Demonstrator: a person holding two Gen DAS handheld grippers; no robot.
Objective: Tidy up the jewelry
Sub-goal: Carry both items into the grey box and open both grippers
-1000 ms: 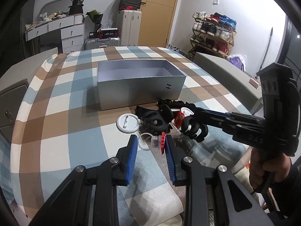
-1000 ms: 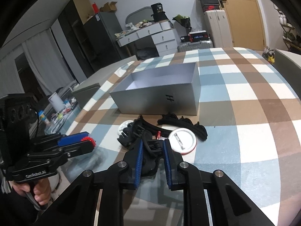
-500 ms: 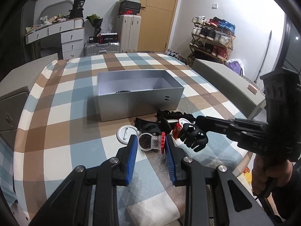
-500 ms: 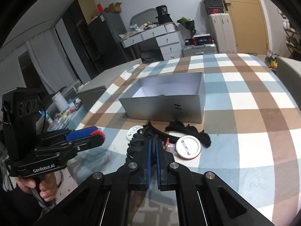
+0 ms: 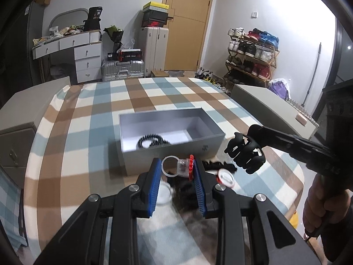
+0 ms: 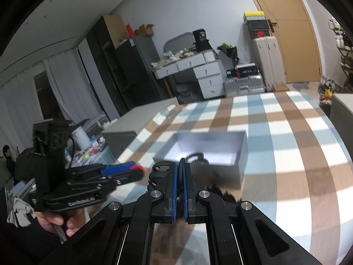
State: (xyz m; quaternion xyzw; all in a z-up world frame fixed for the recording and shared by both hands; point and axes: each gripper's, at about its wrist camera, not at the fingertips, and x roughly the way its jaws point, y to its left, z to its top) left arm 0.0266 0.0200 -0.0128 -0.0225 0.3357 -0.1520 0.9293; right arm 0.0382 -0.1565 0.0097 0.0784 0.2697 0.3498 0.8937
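Note:
A grey open box sits mid-table on the checked cloth, with a black beaded piece inside. My left gripper is shut on a clear plastic ring with a red gear-like part, held above the table just in front of the box. My right gripper is shut on a black claw hair clip, lifted to the right of the box; the clip also shows in the right wrist view. The box also shows in the right wrist view.
On the cloth in front of the box lie a black hair accessory, a red-rimmed round badge and a white round badge. Grey cabinets stand at both sides of the table.
Both grippers have risen from the pile with their loads. The right gripper closed on the black claw clip; the left carried the clear ring up toward the box.

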